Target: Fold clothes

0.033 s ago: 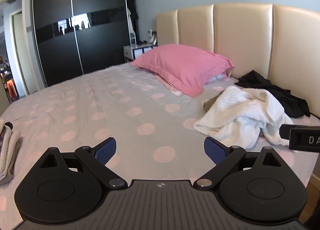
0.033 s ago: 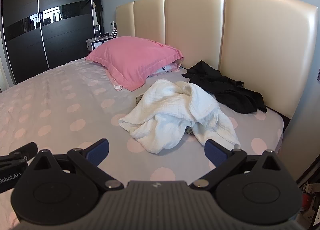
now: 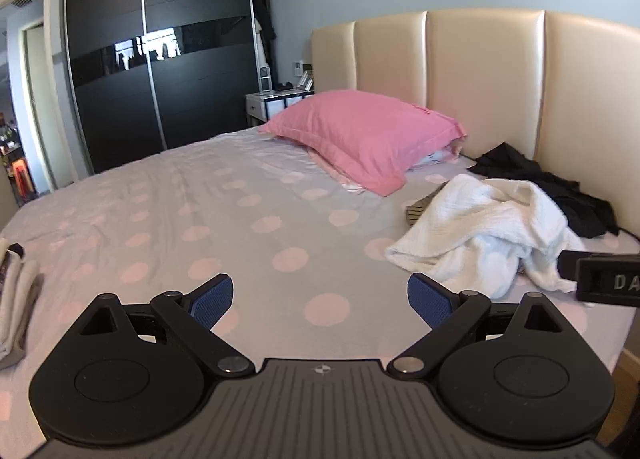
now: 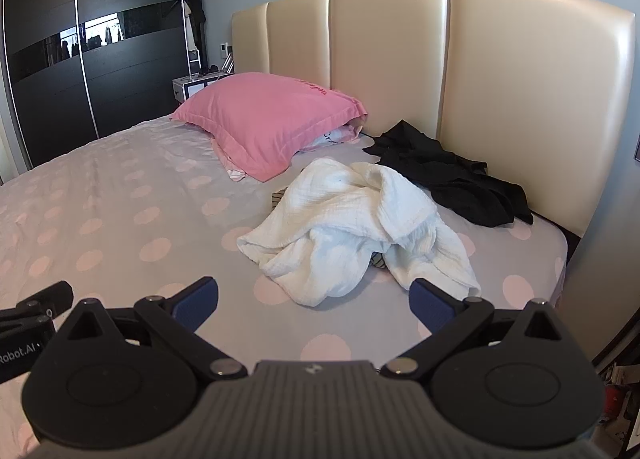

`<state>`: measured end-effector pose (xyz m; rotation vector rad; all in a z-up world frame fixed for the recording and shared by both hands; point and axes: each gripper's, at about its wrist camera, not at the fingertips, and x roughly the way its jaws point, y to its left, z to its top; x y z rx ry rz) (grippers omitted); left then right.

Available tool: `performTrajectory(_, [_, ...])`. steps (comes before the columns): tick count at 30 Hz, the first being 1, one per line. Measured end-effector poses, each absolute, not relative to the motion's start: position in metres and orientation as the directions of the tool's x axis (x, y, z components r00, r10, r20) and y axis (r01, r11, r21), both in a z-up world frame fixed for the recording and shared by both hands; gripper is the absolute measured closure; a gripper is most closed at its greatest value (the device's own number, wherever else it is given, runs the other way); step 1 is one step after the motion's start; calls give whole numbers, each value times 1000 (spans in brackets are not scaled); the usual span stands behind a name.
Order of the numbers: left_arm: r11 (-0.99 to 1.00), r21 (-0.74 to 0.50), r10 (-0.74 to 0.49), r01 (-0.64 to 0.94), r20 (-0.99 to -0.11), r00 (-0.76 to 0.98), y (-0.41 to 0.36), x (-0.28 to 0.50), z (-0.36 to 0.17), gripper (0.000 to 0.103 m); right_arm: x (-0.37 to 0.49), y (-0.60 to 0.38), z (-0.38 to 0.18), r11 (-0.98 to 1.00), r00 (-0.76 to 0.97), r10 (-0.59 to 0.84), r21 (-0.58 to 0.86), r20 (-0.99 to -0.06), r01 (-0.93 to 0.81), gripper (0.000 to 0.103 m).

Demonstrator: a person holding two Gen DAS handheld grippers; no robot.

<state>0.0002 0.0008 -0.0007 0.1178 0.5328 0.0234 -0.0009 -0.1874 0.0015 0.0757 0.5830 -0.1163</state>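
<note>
Left tool (image 3: 320,301) and right tool (image 4: 314,301) are hovering released over the bed (image 4: 120,211). White garment (image 4: 352,227) is lying crumpled beside the black garment (image 4: 452,179).

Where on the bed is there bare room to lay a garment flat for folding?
The widest bare stretch of sheet lies between the pink pillow, the white garment and the folded stack at the left edge. It is crowded by the headboard: the white garment and black garment sit close together, covering that corner.
</note>
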Motion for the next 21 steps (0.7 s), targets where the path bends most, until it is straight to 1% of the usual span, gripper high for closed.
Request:
performTrajectory(12, [998, 65, 25, 14, -555, 831, 7, 2, -6, 9, 0, -185, -1, 992, 828, -89, 27, -553, 125, 1])
performTrajectory(21, [998, 65, 30, 9, -573, 819, 5, 3, -9, 9, -1, -184, -1, 991, 829, -94, 26, -551, 130, 1])
